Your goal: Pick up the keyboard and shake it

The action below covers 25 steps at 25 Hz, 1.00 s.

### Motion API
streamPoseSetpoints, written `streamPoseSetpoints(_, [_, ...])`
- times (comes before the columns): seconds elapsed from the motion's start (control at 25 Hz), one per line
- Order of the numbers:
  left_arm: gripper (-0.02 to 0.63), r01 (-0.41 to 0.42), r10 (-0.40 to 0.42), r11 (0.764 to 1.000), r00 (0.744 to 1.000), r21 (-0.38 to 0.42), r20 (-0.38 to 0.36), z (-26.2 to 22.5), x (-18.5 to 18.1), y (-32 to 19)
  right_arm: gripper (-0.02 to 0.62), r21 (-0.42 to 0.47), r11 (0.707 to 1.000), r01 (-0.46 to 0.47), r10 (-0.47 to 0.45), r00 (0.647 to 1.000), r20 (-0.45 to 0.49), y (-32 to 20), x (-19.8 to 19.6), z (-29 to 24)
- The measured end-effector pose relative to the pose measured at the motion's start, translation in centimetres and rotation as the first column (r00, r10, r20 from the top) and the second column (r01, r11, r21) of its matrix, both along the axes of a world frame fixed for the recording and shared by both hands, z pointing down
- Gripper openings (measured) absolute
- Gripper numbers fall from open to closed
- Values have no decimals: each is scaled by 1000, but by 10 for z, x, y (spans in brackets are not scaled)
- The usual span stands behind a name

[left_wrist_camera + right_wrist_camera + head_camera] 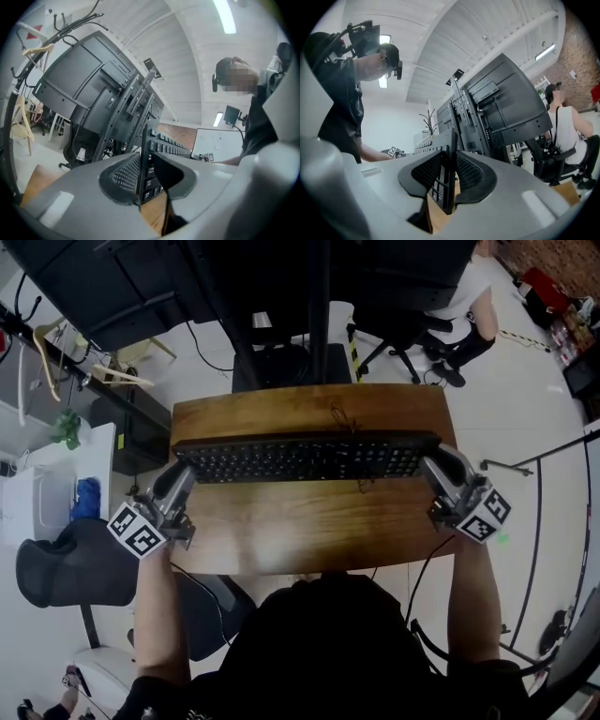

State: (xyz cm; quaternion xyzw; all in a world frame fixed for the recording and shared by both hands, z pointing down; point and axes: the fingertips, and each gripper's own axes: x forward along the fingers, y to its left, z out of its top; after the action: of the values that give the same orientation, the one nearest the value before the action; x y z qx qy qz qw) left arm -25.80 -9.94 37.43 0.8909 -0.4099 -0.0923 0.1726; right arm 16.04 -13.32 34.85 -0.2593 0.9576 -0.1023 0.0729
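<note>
Head view: long black keyboard (309, 457), left tongs (186, 471) and right tongs (429, 466) clamping its ends.

The keyboard (305, 457), black, long and full-size, is stretching crosswise over the wooden table (300, 531), its keys facing up. Its two ends are sitting clamped in the left gripper (188, 472) and the right gripper (430, 469). Whether it is touching the wood is unclear.

Brown wood table (309, 538) in the middle. Black chair (64, 570) at lower left, blue thing (86, 498) just above. Hangers (120, 378) at upper left. Big black screens (103, 282) along the top. Person in white (471, 296) at upper right.
</note>
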Motion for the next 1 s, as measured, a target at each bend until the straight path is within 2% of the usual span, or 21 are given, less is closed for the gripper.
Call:
streamPoseSetpoints(0.28, [86,33,-30,987,999,155,-21,-55,2,7,97,160,987,1,-8,999,45,11,4,-59])
streamPoseSetpoints(0.56, [86,61,-44,955,997,292,-64,-108,-2,7,97,320,947,6,-38,995,96,21,2,-122])
streamPoseSetpoints(0.72, [86,65,-45,946,997,317,-70,-119,-6,7,97,360,933,13,-53,993,104,22,-2,-139])
streamPoseSetpoints(1.0, [86,69,-52,947,997,314,-64,-121,-13,4,97,349,937,12,-61,990,128,15,-8,-136])
